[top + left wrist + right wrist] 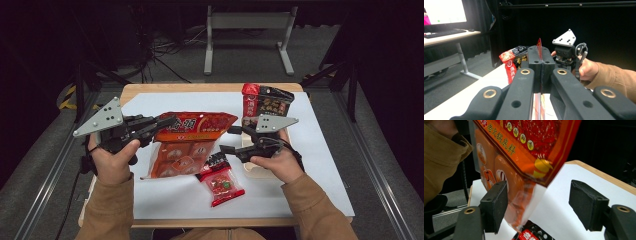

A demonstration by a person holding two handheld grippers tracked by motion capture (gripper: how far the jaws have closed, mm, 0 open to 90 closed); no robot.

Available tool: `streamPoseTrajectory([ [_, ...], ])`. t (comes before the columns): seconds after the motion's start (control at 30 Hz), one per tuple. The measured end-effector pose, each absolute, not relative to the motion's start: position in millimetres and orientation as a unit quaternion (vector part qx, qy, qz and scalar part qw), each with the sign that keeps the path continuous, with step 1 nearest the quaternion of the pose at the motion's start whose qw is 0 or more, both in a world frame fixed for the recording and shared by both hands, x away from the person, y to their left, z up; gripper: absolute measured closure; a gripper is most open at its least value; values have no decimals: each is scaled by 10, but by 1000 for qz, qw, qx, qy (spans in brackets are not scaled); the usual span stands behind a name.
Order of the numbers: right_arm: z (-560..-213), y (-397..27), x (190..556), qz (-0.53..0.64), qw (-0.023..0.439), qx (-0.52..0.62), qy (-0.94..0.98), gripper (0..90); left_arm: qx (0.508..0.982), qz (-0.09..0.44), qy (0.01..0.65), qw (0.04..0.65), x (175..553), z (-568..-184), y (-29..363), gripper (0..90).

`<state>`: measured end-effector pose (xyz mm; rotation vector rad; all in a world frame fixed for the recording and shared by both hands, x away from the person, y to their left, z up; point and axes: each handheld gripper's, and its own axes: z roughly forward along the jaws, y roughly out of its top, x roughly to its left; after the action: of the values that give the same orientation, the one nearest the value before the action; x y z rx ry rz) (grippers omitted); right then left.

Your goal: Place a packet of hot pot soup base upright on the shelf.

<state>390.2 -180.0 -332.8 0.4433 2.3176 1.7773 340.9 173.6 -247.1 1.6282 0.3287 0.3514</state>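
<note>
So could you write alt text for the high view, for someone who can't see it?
A person at a white-covered table holds a large orange plastic snack bag by its left edge in the shut left tongs, while the open right tongs sit at its right edge. A small red sweet packet lies in front, and a dark red-topped packet stands behind.

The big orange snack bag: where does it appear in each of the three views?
High view: the big orange snack bag is at centre, its top edge in the left tongs.
Left gripper view: a thin red edge between the shut pads.
Right gripper view: top centre, hanging.
Shared landmark: white table sheet.
</note>
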Motion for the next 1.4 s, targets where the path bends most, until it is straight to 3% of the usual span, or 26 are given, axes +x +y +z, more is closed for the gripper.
streamPoseTrajectory([
  [0.97,-3553,-1412,3881,616,44,95,781,333,709,137,123,681,3389,-2492,1646,900],
  [1.03,-3562,-1407,3885,617,41,96,780,361,708,139,121,681,3387,-2491,1648,900],
  [1.27,-3520,-1422,3832,626,32,69,776,590,702,141,123,687,3389,-2491,1681,900],
  [1.4,-3477,-1446,3804,626,31,53,778,664,700,139,124,690,3392,-2496,1698,899],
])
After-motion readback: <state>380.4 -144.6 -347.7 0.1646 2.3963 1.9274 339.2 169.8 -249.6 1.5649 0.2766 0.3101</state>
